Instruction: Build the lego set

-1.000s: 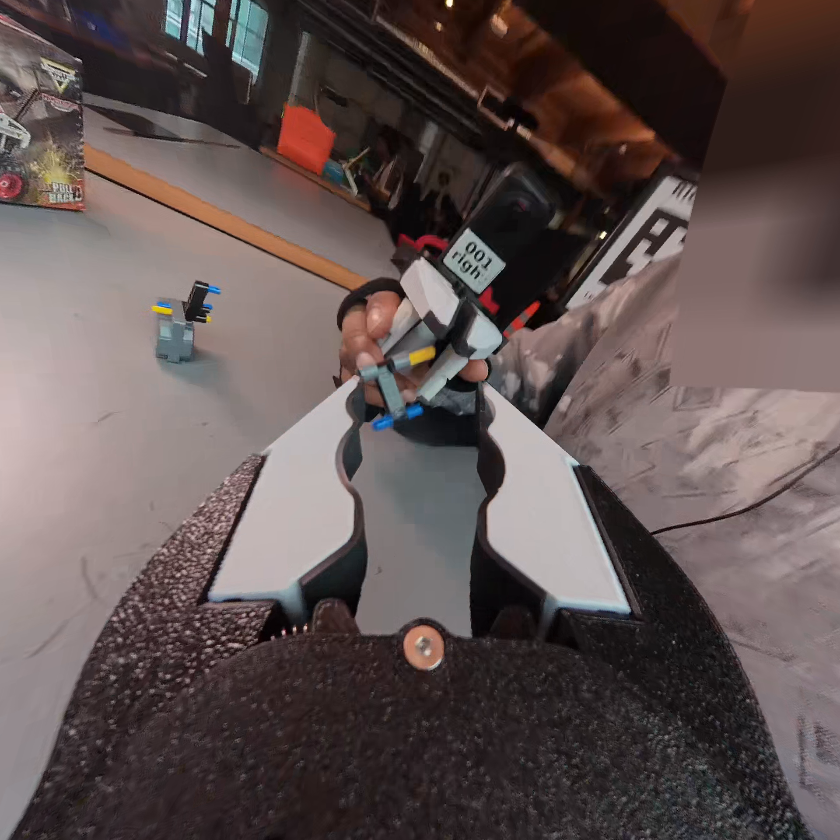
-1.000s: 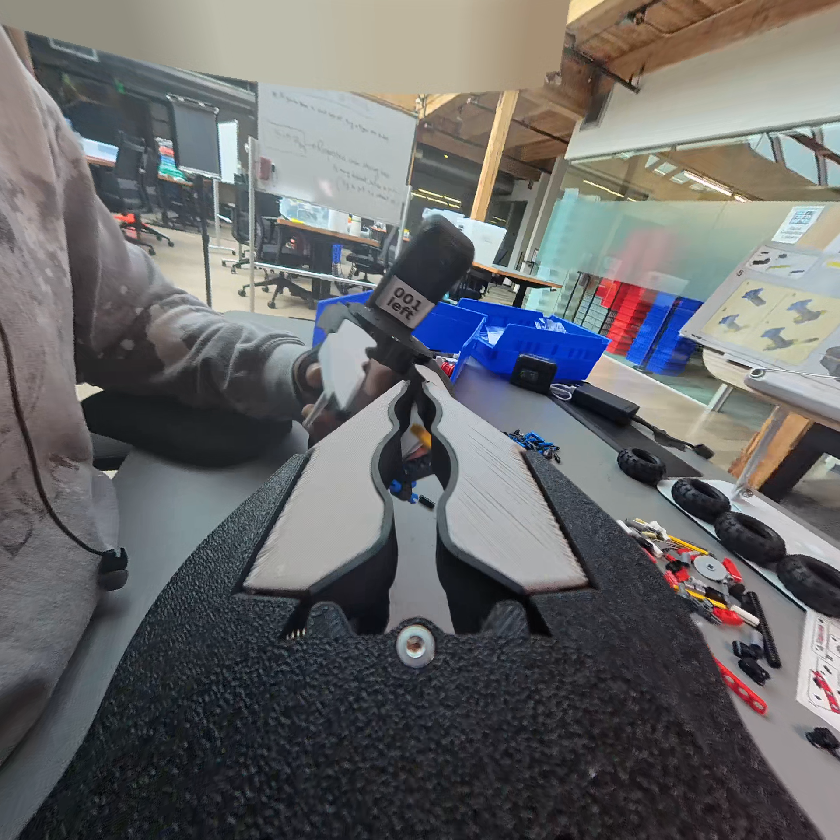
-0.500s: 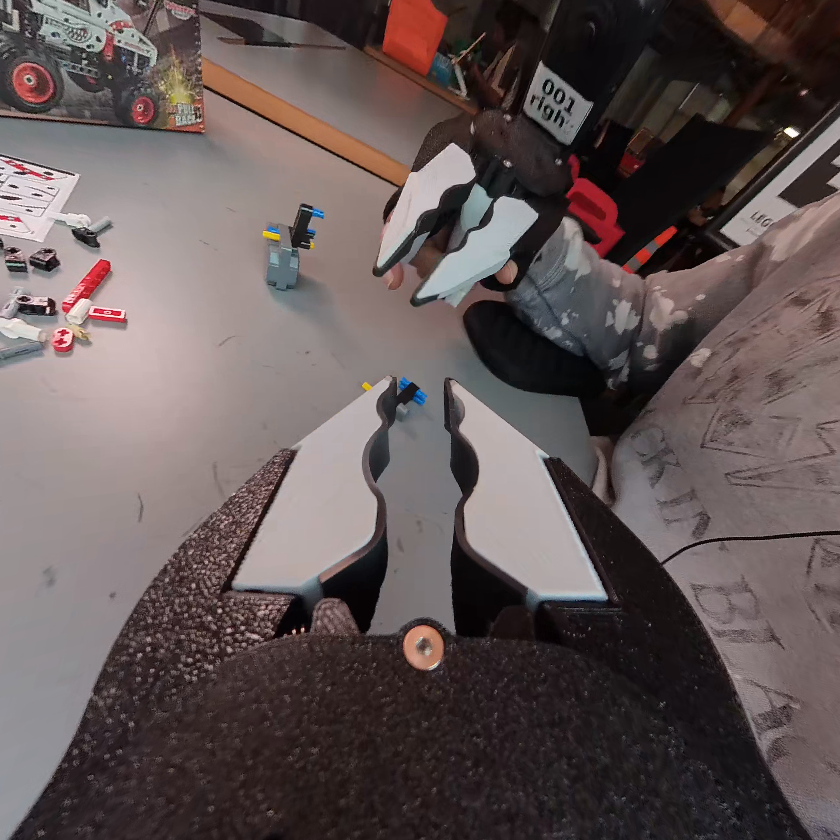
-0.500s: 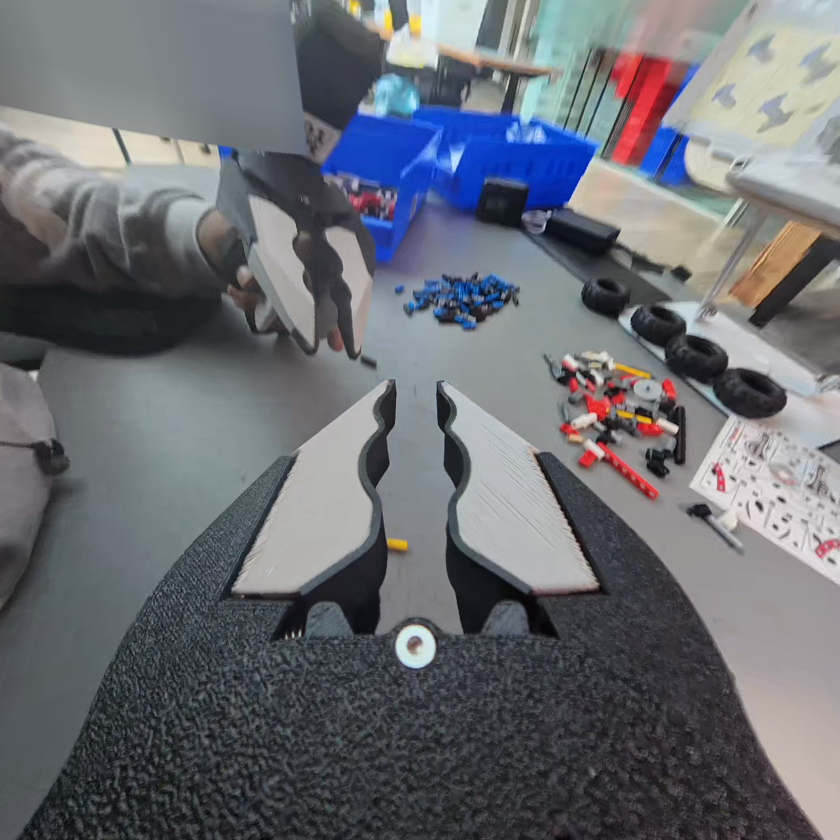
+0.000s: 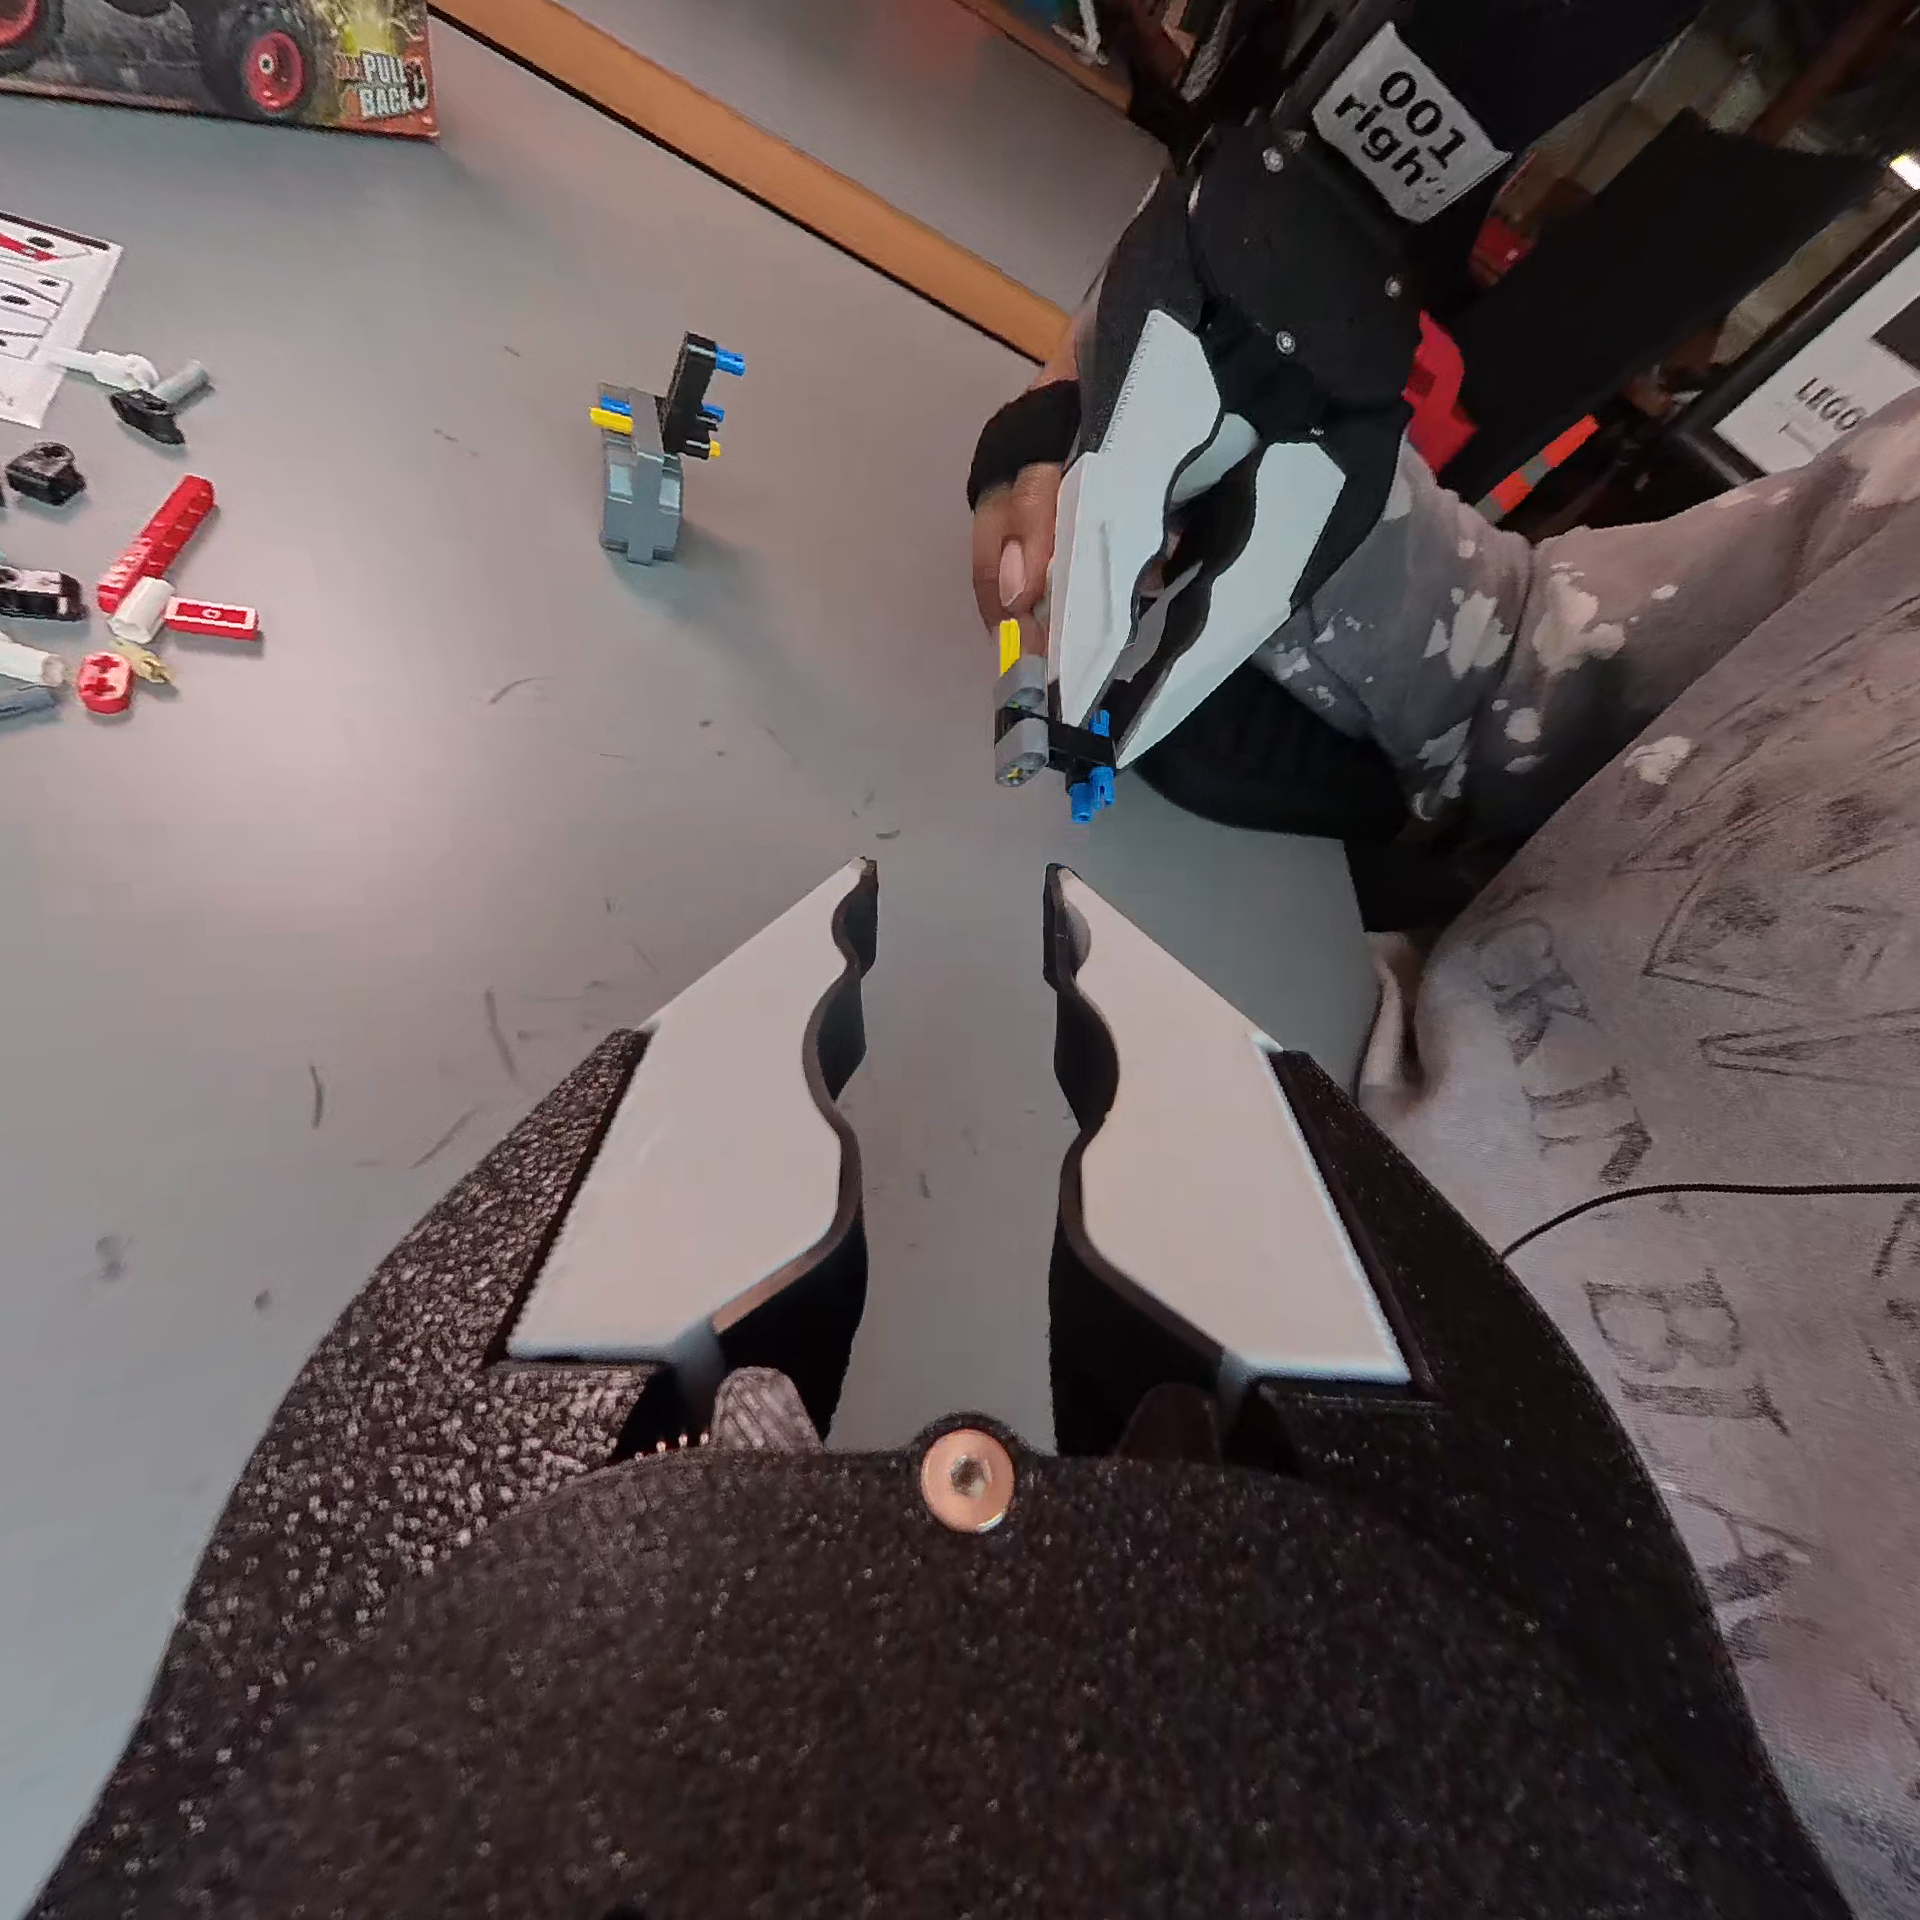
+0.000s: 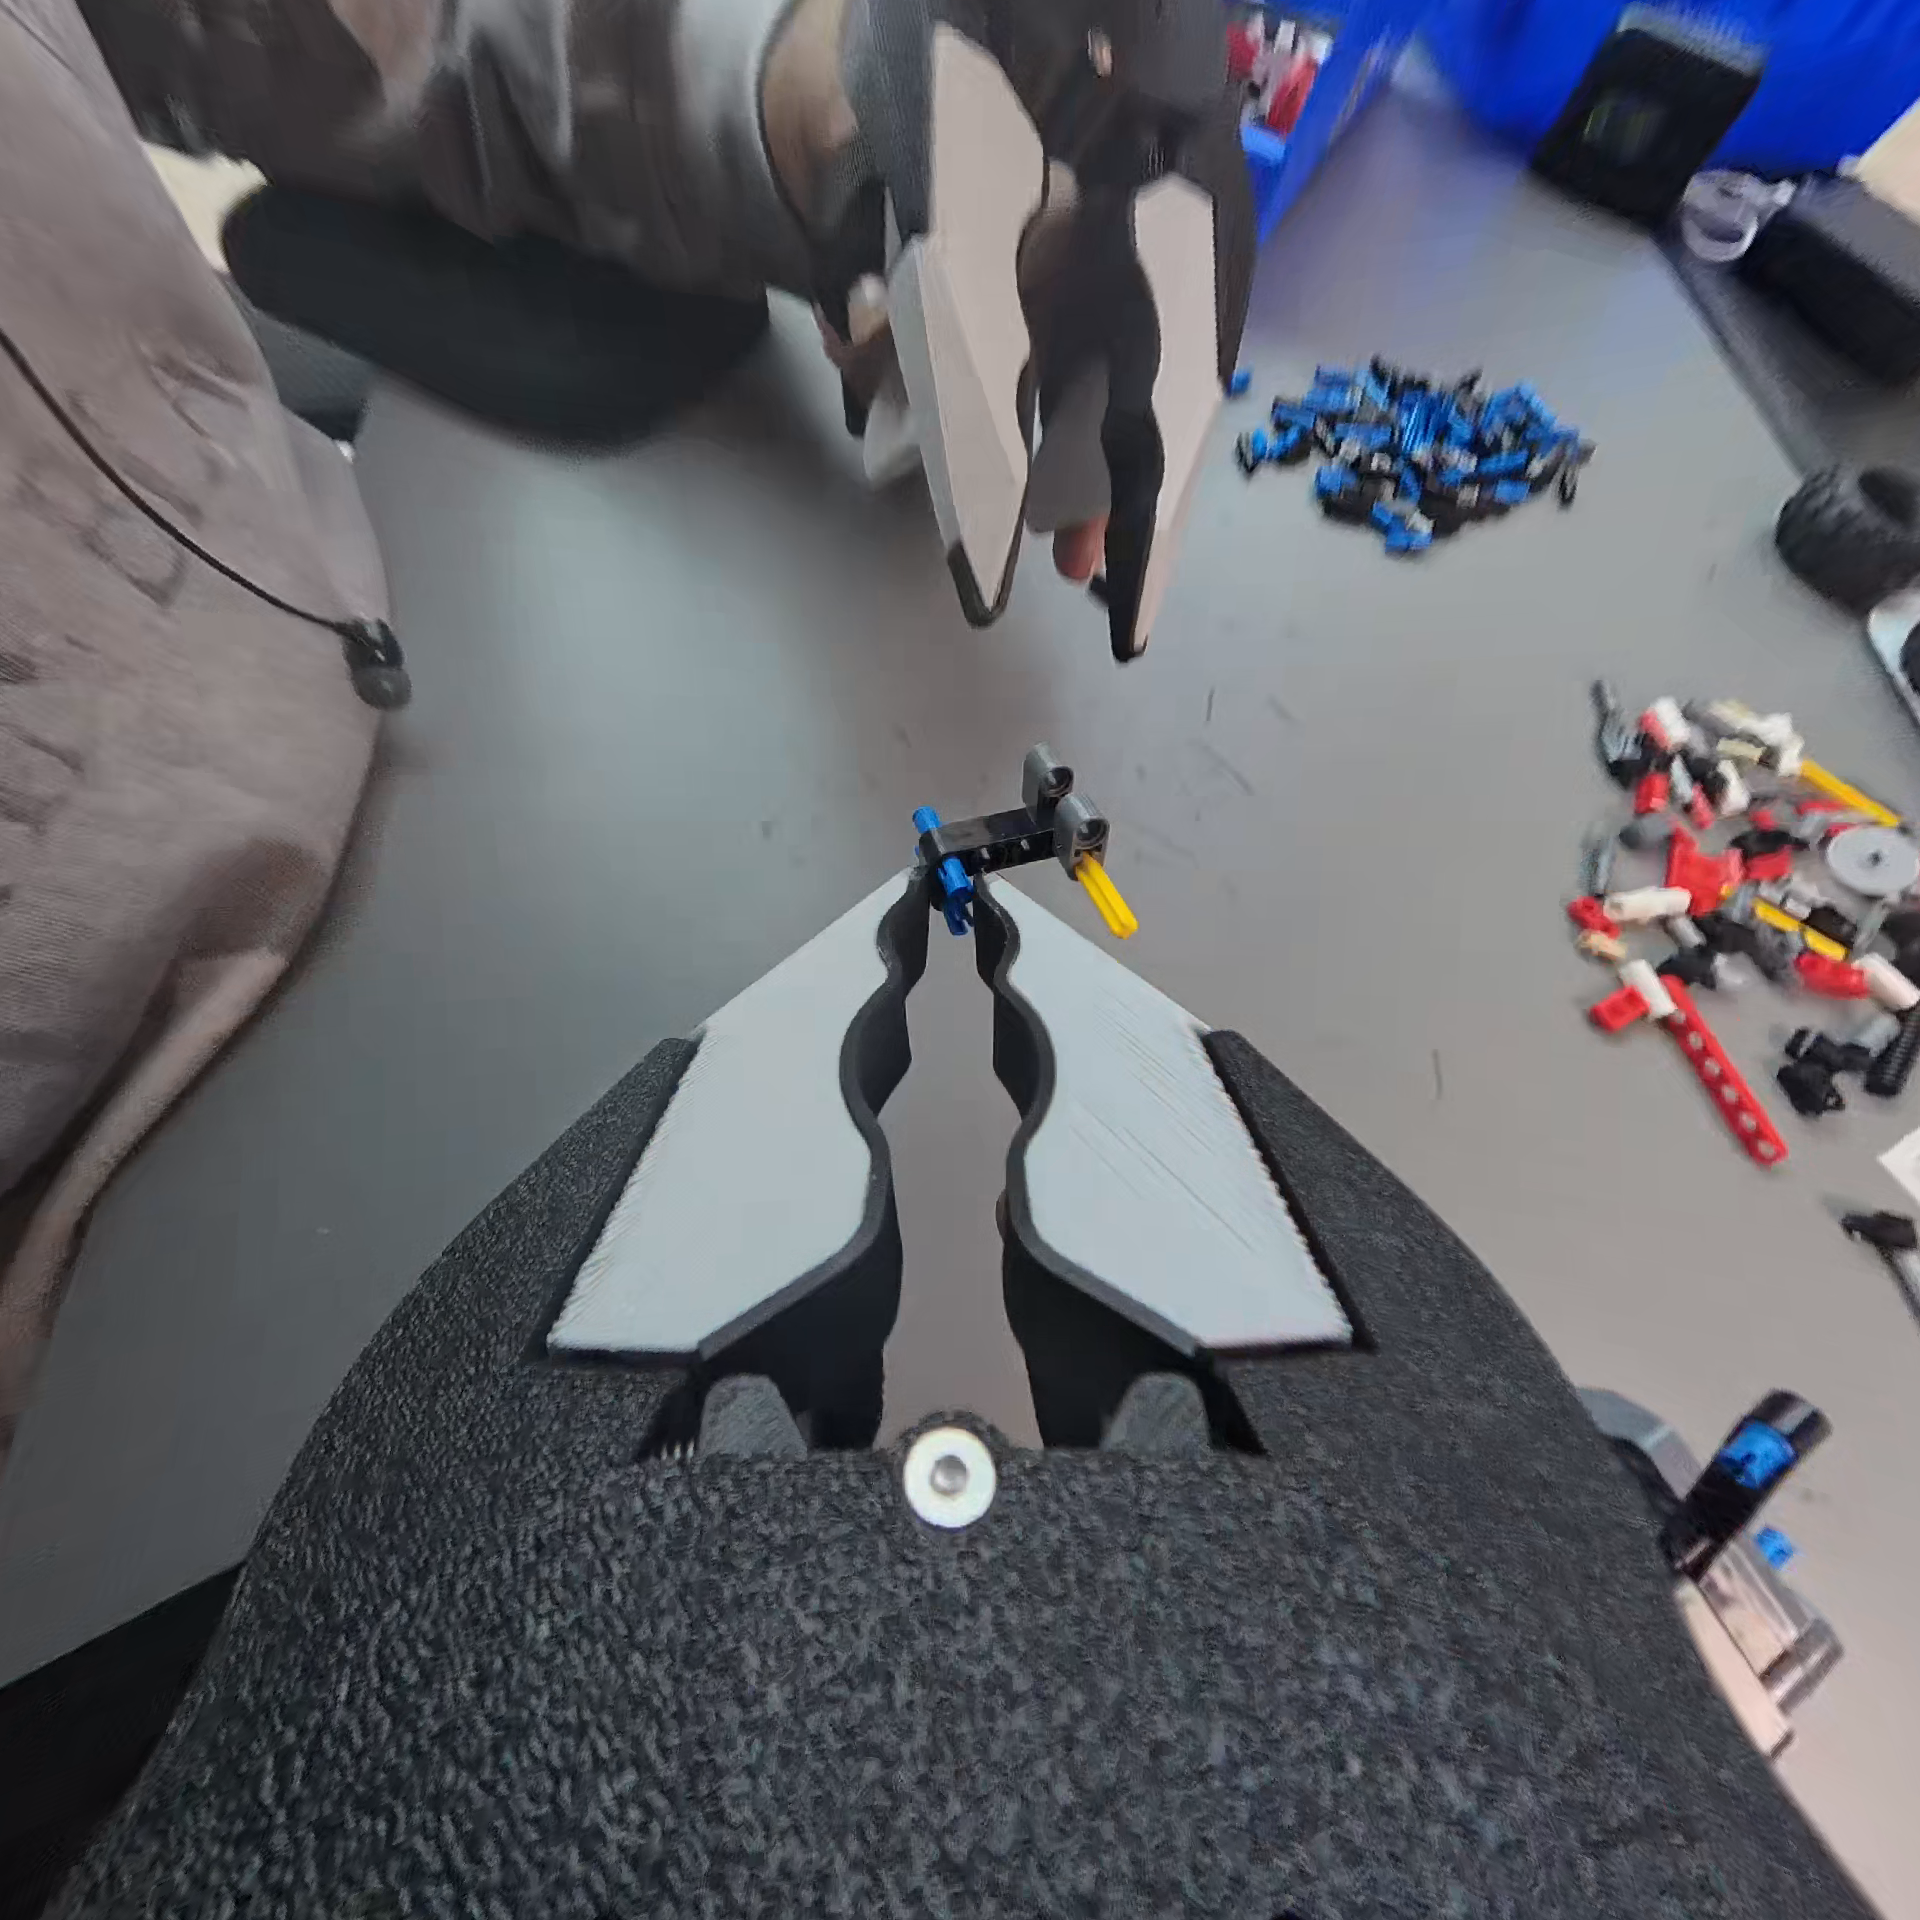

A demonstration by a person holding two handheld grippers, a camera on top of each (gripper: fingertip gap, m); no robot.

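My right gripper (image 6: 948,883) is shut on the blue-pin end of a small assembly (image 6: 1013,836): a black beam with grey connectors and a yellow axle, held low over the grey table. The left wrist view shows it too (image 5: 1039,717), in the right gripper (image 5: 1101,727). My left gripper (image 5: 958,873) is open and empty, a short way from the assembly and pointing at it; it also shows in the right wrist view (image 6: 1049,623). A larger grey assembly (image 5: 644,468) with a black beam and blue and yellow pins stands upright on the table, and shows at the right wrist view's lower right (image 6: 1735,1558).
A pile of red, white and black loose parts (image 6: 1745,914), a heap of blue and black pins (image 6: 1413,457) and a black tyre (image 6: 1849,530) lie to the right. Blue bins (image 6: 1351,83) stand behind. The set's box (image 5: 208,62) and an instruction sheet (image 5: 42,291) lie far left.
Both grippers have come down from mid-air to just above the table. The small assembly was at my left gripper's tips half a second ago; now the right holds it. The left has opened wider.
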